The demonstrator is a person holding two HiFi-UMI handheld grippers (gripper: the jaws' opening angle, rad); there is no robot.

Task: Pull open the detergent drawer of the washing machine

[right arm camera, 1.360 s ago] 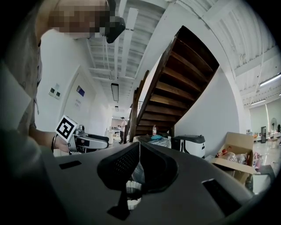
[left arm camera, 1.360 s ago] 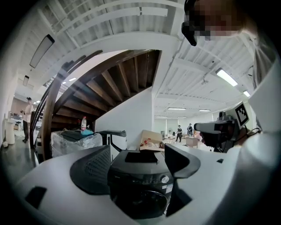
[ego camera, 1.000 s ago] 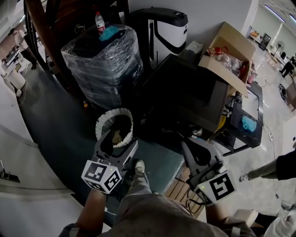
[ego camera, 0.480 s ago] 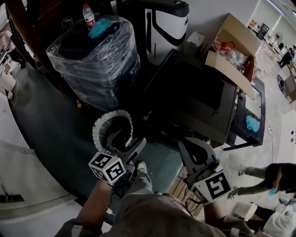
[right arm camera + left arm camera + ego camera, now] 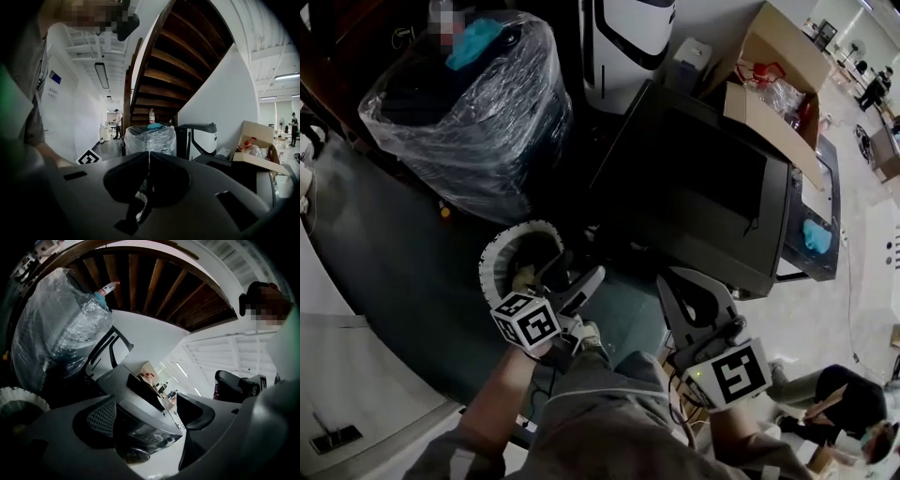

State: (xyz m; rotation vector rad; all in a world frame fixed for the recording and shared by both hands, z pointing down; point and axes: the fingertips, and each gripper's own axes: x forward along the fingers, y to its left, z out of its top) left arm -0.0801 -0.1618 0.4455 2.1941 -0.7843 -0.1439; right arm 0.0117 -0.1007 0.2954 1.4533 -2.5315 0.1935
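Only the left gripper view shows the washing machine from the front, a dark panel above a round door. It is framed between the wide-apart, empty jaws of the left gripper, and its detergent drawer cannot be made out. The head view gives only the machine's dark top, just right of a white basket holding pale scraps. The right gripper is clenched on nothing.

A dark wooden staircase rose ahead of the right gripper, beside a white wall. A plastic-wrapped stack stood beyond the left gripper on dark floor. A cardboard box sat off to the right gripper's right. A strip light glowed overhead.
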